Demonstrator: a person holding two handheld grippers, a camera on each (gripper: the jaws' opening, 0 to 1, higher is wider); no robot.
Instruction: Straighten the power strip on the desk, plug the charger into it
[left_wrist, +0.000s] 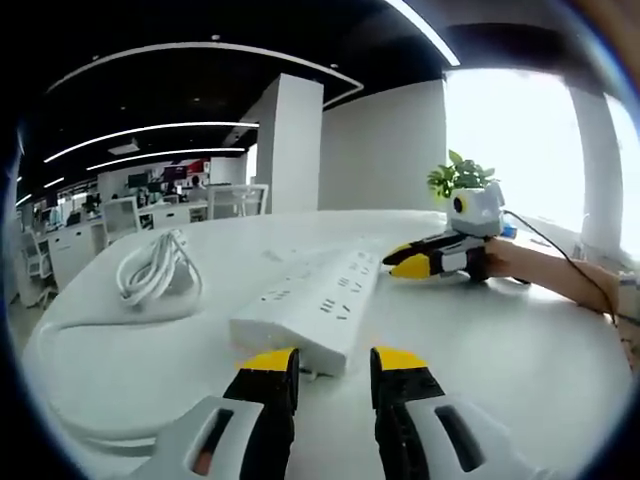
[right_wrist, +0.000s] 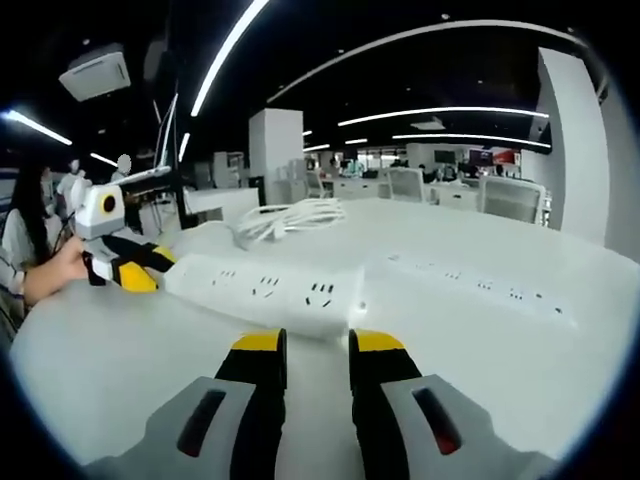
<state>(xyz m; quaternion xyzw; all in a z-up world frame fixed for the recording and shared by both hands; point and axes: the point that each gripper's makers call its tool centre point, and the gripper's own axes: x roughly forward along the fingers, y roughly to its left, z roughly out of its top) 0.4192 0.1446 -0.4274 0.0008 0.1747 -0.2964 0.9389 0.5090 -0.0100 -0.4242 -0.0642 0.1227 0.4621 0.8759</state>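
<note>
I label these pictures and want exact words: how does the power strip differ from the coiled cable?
The power strip is a stiff, long block with rows of sockets; the coiled cable is a loose bundle of loops. The power strip has a flat top; the coiled cable is rounded and uneven. Both are white and rest on the desk.

A white power strip (left_wrist: 308, 305) lies flat on my white desk (left_wrist: 500, 340), angled away from me, its rows of sockets facing up and all empty. Its white cable lies coiled in a loose bundle (left_wrist: 155, 268) near the strip's far side. From the other end, the strip (right_wrist: 265, 285) runs crosswise.
</note>
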